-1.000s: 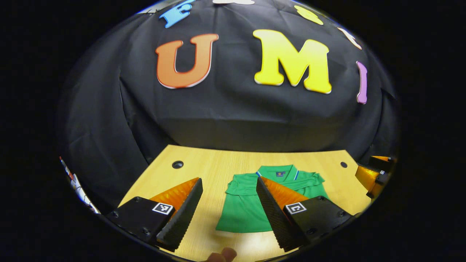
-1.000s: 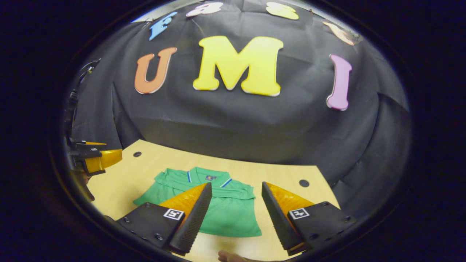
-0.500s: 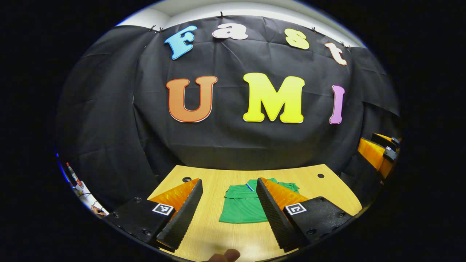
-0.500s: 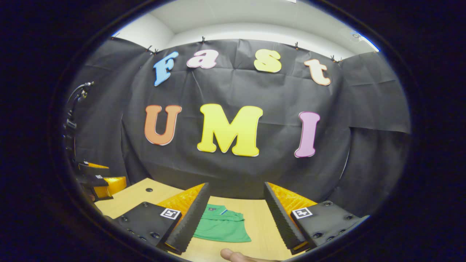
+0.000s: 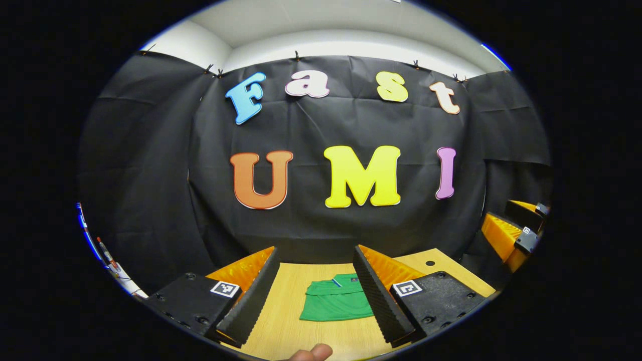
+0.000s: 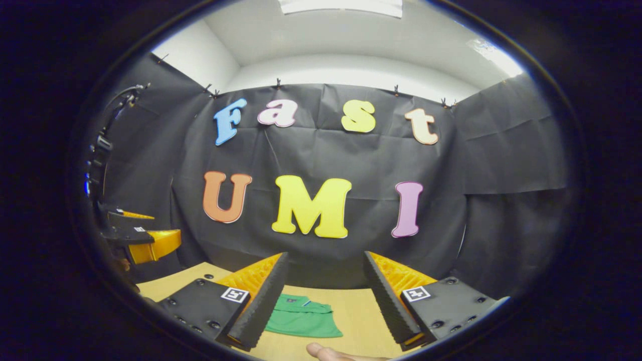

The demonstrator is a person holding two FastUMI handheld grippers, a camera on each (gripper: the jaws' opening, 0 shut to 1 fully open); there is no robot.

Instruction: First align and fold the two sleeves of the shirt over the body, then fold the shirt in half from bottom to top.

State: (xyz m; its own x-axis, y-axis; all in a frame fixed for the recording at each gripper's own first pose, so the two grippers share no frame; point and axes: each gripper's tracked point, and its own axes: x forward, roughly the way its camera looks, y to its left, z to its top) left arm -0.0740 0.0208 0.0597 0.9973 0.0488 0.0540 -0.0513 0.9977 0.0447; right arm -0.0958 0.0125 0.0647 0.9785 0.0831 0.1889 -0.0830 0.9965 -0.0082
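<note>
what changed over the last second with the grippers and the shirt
Both grippers drew up and back from the table: in both views the folded green shirt shrank and sank lower, and more wall and ceiling came in. The left gripper and right gripper stayed open, holding nothing. The shirt lies folded as before, collar toward the wall.

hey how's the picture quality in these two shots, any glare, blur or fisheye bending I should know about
Left gripper view: sharp, evenly lit; fisheye bends the table edge; the folded green shirt shows no glare. Right gripper view: a bright ceiling light blows out the top, the wall's top edge bows, and the shirt stays sharp, partly behind a finger of the right gripper.
</note>
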